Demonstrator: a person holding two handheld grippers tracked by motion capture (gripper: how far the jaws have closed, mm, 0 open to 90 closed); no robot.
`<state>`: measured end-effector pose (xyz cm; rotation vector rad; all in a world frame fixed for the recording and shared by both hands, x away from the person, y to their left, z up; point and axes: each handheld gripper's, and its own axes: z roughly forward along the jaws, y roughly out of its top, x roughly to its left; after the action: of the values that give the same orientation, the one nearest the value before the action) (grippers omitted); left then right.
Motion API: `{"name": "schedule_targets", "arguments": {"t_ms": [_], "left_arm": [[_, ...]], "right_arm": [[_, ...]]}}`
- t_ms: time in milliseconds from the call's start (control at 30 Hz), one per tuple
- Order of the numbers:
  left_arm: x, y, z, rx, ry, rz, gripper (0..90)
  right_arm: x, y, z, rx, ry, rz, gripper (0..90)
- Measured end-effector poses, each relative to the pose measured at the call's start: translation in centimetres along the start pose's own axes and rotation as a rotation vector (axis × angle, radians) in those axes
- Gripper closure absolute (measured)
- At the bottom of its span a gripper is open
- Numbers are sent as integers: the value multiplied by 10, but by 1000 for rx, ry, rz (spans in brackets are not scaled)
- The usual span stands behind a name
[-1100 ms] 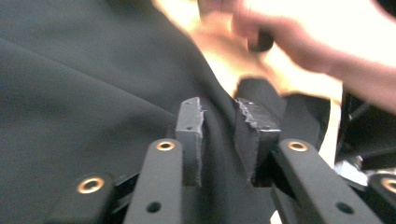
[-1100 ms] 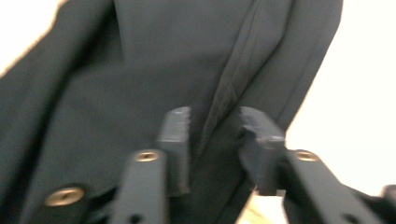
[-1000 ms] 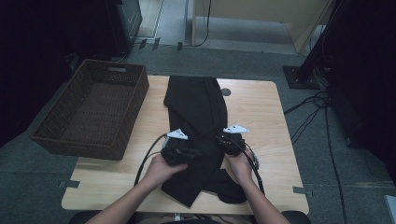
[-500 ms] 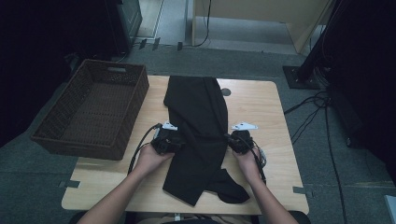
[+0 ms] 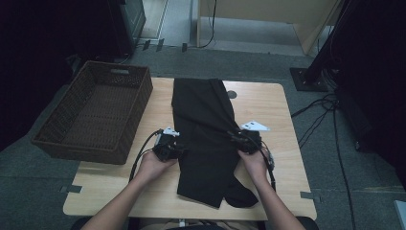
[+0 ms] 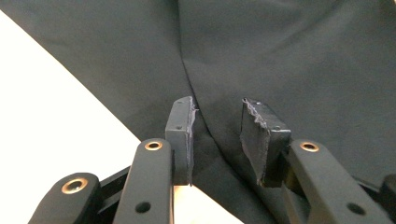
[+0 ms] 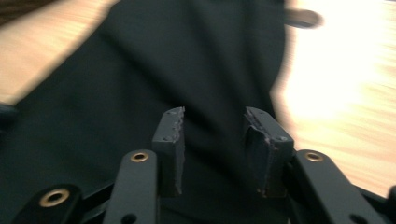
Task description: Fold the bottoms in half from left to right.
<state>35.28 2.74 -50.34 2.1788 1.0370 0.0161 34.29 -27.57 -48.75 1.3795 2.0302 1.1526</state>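
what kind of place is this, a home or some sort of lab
Most likely a lab or recording studio, not a home: a lone wooden table on grey carpet, cables across the floor, dark equipment stands around, and tape marks beside the table.

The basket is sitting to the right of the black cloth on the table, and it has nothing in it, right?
Not quite. The basket has nothing in it, but in the high view it sits to the left of the black cloth, at the left edge of the table, not to the right.
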Motion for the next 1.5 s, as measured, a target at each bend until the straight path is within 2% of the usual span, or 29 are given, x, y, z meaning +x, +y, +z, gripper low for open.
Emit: {"name": "schedule_targets", "arguments": {"t_ms": [67, 100, 233, 333, 400, 467, 500, 533, 600, 700, 833, 933, 1000, 1133, 1167, 1267, 1367, 1433, 1500], "left_arm": [[1, -2, -1, -8, -10, -1, 648], [2, -3, -1, -14, -14, -9, 646], [5, -4, -2, -17, -35, -29, 639], [6, -5, -4, -18, -42, -31, 631], [8, -6, -4, -20, -45, -35, 629], [9, -6, -5, -24, -51, -46, 625], [10, -7, -5, -25, -53, -49, 623], [11, -7, -6, -23, -56, -48, 621], [13, -7, -7, -25, -61, -58, 620], [15, -8, -9, -25, -65, -72, 608], [20, -8, -12, -14, -93, -94, 573], [22, -8, -16, -6, -108, -93, 559], [24, -6, -21, -25, -107, -94, 550], [30, -2, -26, -76, -97, -138, 517], [31, 0, -23, -75, -94, -151, 513], [28, 1, -13, -34, -58, -145, 491], [24, 1, -9, -31, -52, -139, 475], [23, 2, -7, -35, -75, -150, 480], [22, 2, -6, -31, -108, -167, 523]], "right_arm": [[14, 4, 12, 9, 65, -2, 572], [22, 7, 22, 25, 104, 14, 569], [41, 11, 51, 75, 159, 10, 552], [52, 11, 68, 102, 186, -11, 562], [58, 9, 74, 126, 169, -33, 602], [63, 8, 77, 120, 142, -80, 737], [65, 8, 77, 123, 130, -95, 831], [66, 8, 76, 135, 142, -104, 895], [72, 5, 72, 151, 172, -136, 900], [80, 0, 62, 143, 235, -175, 900], [93, -10, 49, 150, 324, -220, 900], [99, -14, 43, 161, 382, -208, 900], [103, -17, 39, 162, 420, -203, 900], [110, -23, 32, 168, 449, -214, 900], [111, -23, 32, 170, 456, -218, 900], [113, -25, 27, 170, 473, -224, 900], [112, -22, 21, 117, 497, -221, 900], [113, -18, 16, 66, 499, -231, 900], [114, -16, 15, 54, 502, -228, 900]]}}
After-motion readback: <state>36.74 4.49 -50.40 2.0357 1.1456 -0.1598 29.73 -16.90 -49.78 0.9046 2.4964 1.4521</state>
